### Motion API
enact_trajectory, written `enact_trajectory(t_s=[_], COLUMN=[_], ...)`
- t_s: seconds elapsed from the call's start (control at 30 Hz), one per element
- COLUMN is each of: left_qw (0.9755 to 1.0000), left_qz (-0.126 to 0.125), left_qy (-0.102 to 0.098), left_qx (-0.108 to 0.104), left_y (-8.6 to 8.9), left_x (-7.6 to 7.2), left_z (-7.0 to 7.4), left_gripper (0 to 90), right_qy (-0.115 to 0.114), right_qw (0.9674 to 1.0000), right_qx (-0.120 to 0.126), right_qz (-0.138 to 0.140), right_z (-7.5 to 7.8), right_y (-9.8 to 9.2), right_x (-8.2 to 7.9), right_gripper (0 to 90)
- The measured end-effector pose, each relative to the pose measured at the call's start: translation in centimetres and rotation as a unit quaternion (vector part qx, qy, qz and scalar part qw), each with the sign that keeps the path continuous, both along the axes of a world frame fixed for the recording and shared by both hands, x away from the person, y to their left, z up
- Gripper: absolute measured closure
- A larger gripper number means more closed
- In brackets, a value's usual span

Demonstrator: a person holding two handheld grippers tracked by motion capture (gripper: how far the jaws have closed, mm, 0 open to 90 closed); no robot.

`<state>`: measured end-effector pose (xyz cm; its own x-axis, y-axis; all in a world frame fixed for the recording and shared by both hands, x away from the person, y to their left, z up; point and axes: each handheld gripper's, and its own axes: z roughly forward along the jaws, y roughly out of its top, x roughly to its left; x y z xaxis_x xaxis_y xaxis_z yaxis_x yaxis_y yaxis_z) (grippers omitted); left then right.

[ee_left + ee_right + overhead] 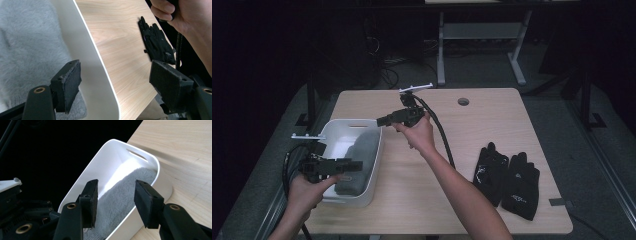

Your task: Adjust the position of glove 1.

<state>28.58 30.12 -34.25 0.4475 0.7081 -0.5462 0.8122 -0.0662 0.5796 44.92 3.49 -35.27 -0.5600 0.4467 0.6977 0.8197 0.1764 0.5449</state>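
1. On the wooden table [422,200] a white bin [374,165] sits at the left edge with a folded grey towel [359,155] lying inside it, flat against the bottom.
2. The left gripper [354,165] hovers over the near end of the bin; its jaws stand wide apart with nothing between them, and in the left gripper view they straddle the bin's rim [100,62] without touching it.
3. The right gripper [382,120] hangs above the bin's far right corner, jaws partly open and empty (the towel shows in the gap between them in the right gripper view, but farther off).
4. A pair of black gloves [507,177] lies well apart, near the table's right edge, untouched.
5. Judging by this, the towel is already stowed and both hands are free, so the step in hand looks like the turn toward the gloves.
6. The next move probably calls for swinging the right gripper across the table, lowering it over one glove and pinching the thin fabric without dragging its neighbour along.
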Motion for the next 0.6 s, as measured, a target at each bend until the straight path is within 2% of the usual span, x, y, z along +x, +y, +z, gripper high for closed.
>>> enact_trajectory(t_s=[0.27,0.6], left_qw=[0.9999,0.9998], left_qz=[-0.01,-0.021], left_qy=[-0.003,-0.007], left_qx=[0.004,-0.001], left_y=[-0.8,-2.2], left_x=[0.2,0.4], left_z=[0.0,0.2], left_gripper=[25.2,25.2], right_qy=[0.003,0.002], right_qw=[1.0,0.9999], right_qx=[0.004,0.002], right_qz=[-0.007,-0.013], right_z=[-0.2,0.0], right_y=[-1.2,-2.7], right_x=[-0.1,-0.4], right_gripper=[53.7,52.3])
